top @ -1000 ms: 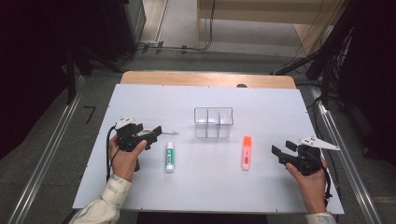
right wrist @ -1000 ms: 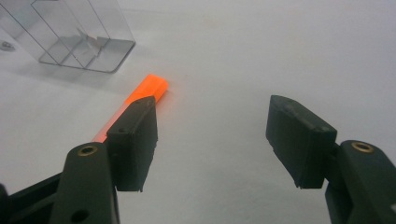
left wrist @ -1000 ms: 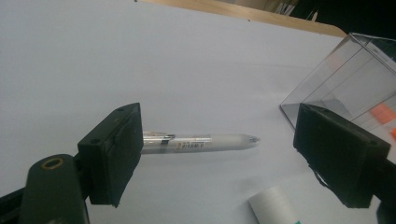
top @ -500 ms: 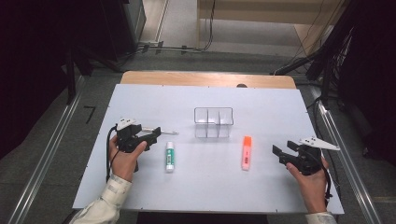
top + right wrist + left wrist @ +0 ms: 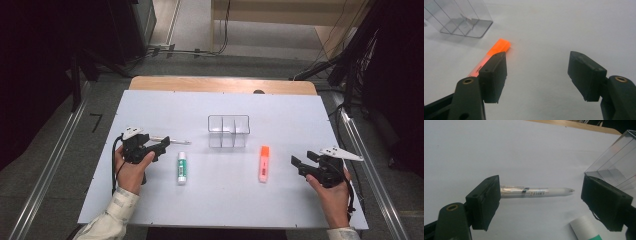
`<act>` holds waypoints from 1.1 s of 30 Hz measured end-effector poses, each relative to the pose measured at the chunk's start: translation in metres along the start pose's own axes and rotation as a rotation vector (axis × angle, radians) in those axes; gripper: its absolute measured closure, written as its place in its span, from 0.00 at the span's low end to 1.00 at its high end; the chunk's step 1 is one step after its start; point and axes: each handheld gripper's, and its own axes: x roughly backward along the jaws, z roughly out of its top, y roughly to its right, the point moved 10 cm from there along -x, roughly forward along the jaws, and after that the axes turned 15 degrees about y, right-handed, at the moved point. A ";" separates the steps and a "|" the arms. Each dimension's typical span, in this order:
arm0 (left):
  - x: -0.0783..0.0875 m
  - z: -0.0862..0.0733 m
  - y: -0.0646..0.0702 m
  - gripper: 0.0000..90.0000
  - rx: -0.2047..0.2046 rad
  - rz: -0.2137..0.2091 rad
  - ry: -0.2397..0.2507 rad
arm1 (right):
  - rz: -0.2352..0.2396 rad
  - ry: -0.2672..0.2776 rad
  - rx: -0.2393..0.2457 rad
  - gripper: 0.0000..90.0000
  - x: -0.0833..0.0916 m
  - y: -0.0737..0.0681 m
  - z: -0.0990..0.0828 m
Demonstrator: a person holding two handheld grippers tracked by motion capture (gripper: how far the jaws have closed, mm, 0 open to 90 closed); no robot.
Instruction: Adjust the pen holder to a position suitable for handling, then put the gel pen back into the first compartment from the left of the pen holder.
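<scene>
A clear pen (image 5: 536,192) lies on the white table (image 5: 150,105), and in the left gripper view it runs across the gap between my left gripper's (image 5: 541,205) wide-apart jaws. Its left end is hidden behind the left jaw. In the high view the left gripper (image 5: 164,145) sits at the table's left, with the pen (image 5: 172,141) just past its tips. A white-and-green glue stick (image 5: 182,167) lies beside it. My right gripper (image 5: 304,161) is open at the right, and an orange highlighter (image 5: 263,163) lies to its left. In the right gripper view the gripper (image 5: 540,72) holds nothing, and the highlighter (image 5: 499,47) shows past the left jaw.
A clear three-compartment box (image 5: 228,131) stands mid-table, beyond the glue stick and the highlighter. It also shows at the right edge as a box wall (image 5: 619,165) and at the upper left as the box (image 5: 461,17). The glue stick's end (image 5: 586,230) lies near the left gripper's right jaw.
</scene>
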 end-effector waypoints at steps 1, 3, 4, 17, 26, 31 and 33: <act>0.000 0.000 0.000 0.18 0.000 0.000 -0.001 | -0.002 0.000 -0.002 0.33 0.000 0.000 0.000; 0.000 -0.001 -0.001 0.18 0.001 0.001 -0.003 | -0.001 0.000 -0.001 0.33 0.000 0.000 0.000; -0.001 -0.001 -0.001 0.18 0.001 0.001 -0.003 | 0.000 0.000 -0.002 0.33 0.000 0.000 0.000; -0.001 -0.002 -0.001 0.18 0.002 0.003 -0.010 | 0.006 -0.002 0.000 0.33 0.000 -0.001 0.000; -0.001 -0.002 0.000 0.19 0.006 -0.001 -0.011 | 0.007 -0.003 -0.003 0.33 0.001 -0.001 -0.001; -0.002 -0.003 0.000 0.19 0.006 -0.010 -0.009 | 0.006 -0.002 -0.004 0.33 0.001 -0.001 0.000; -0.003 -0.003 0.000 0.19 0.002 -0.012 -0.008 | 0.007 -0.003 -0.003 0.33 0.001 -0.001 -0.001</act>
